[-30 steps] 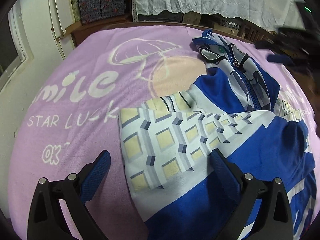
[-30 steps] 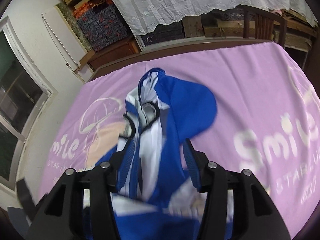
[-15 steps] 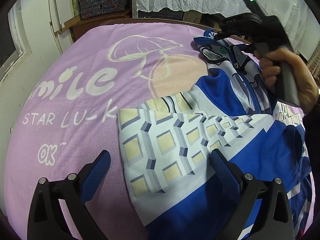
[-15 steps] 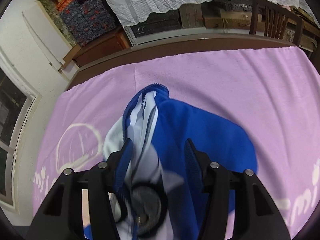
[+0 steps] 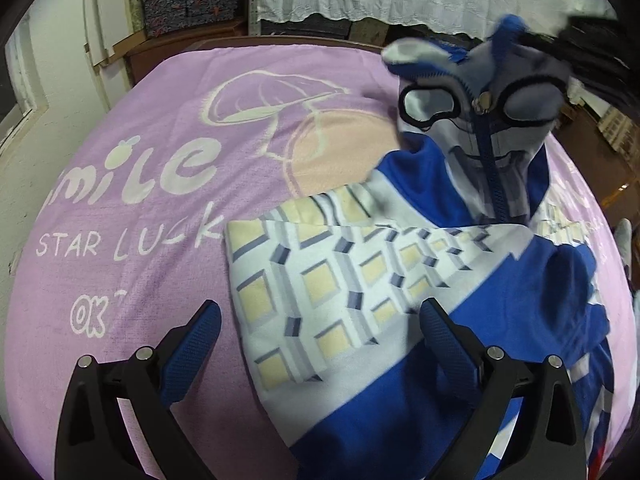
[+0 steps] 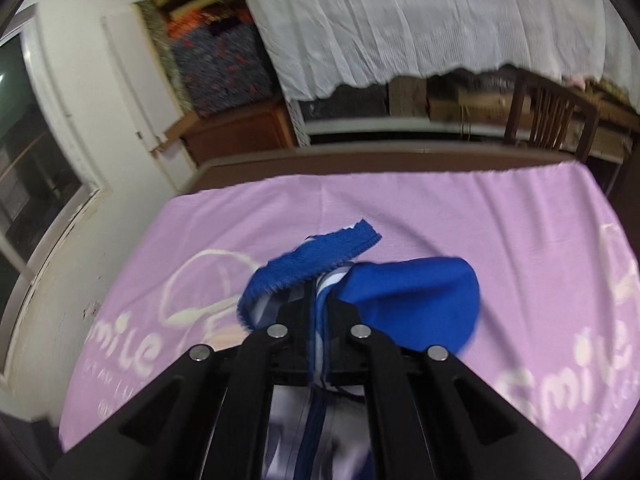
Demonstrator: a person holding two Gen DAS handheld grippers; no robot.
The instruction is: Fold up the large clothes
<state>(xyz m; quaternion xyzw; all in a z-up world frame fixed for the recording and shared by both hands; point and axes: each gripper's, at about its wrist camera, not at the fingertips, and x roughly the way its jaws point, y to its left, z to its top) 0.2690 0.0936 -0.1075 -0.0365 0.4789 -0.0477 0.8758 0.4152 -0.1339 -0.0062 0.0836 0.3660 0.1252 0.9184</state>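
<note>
Blue and white fleece, zipped up the front, makes up the hooded jacket (image 5: 400,288) that is lying across the lilac blanket (image 5: 160,208), which is covering the worktop. The jacket is taking up the blanket's right and near part, beside the printed word "smile" and the mushroom drawing. Its checked sleeve, patterned with pale yellow squares, is spreading flat just right of the "STAR LUCK" lettering. The left gripper (image 5: 320,336) is hovering over the near edge of that sleeve with its jaws standing wide apart and holding nothing; one blue pad is sitting over bare blanket and the other over the fabric. The jacket's hood end, with two black-rimmed goggle shapes either side of the zip, is raised off the blanket toward the far right, and its top is blurred. The right gripper (image 6: 320,312) is pinching that hood (the zip line is running straight down between its jaws), which are pressed close together on the cloth. Beyond it a blue ribbed edge and a rounded blue fold are hanging above the blanket.
</note>
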